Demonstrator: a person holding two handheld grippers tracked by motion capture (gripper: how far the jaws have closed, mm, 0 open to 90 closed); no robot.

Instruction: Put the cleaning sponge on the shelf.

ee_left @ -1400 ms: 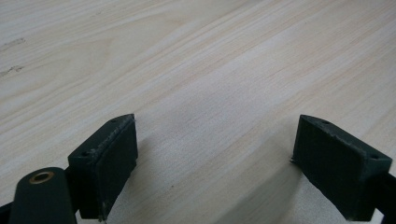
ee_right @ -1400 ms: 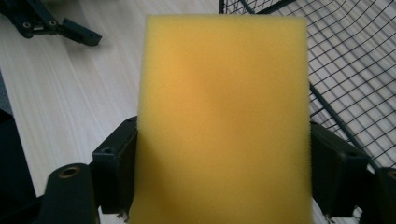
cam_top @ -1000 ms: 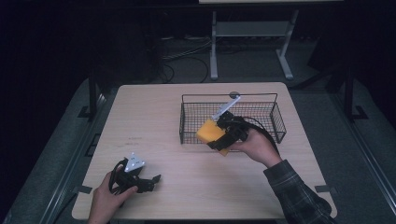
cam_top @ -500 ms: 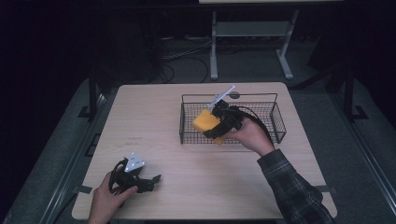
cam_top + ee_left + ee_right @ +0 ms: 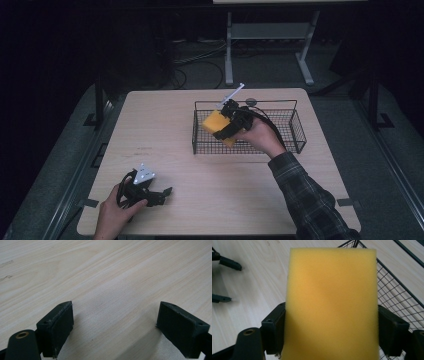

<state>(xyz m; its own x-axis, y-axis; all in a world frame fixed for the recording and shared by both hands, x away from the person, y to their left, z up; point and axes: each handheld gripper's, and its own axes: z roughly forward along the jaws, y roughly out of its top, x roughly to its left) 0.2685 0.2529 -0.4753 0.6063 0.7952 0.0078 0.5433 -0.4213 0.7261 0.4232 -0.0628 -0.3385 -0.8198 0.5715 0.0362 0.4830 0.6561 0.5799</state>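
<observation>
A yellow sponge block (image 5: 216, 123) (image 5: 332, 305) is clamped between the jaws of my right gripper (image 5: 227, 131) (image 5: 332, 332), held over the left part of a black wire basket (image 5: 295, 125) (image 5: 397, 290). The sponge stands up between the jaws and hides most of what lies ahead in the right gripper view. My left gripper (image 5: 161, 194) (image 5: 115, 327) rests low on the table near the front left corner, jaws spread wide with only bare wood between them.
The light wooden table (image 5: 165, 130) (image 5: 100, 272) carries the basket at its back right. The left gripper's jaw tips (image 5: 227, 265) show far off in the right gripper view. A metal stand (image 5: 265, 35) and cables lie on the dark floor behind.
My right gripper has carried the sponge up and back, from the basket's front rim to over its left interior. The left gripper has stayed put.
</observation>
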